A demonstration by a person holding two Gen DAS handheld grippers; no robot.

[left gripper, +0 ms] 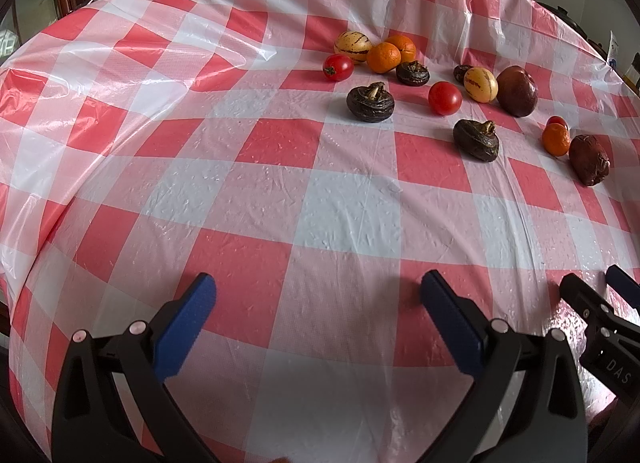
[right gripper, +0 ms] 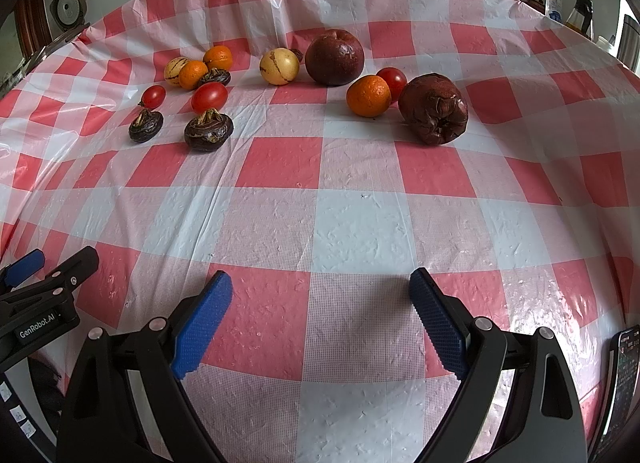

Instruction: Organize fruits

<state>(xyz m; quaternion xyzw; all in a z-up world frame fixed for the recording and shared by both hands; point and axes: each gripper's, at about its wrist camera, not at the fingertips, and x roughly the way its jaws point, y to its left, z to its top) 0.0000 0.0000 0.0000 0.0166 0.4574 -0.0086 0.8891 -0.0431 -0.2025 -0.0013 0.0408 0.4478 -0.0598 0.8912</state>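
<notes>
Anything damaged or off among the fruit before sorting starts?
Yes: the dark red wrinkled apple at the right end, beside a small orange tangerine, looks shrivelled and collapsed, lying on its side. The round dark red apple behind looks smooth.

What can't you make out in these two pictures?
- Small dark fruit, right view: mostly hidden behind the yellow fruit.
- Far tomato, left view: half hidden by an orange.
- Phone, right view: cut off by the edge, screen text too small.
- Right tool, left view: partly cut off by the edge.

"GenRobot.AI" on the left claw [right gripper: 24, 263]; "DAS" on the right claw [left gripper: 596, 283].
</notes>
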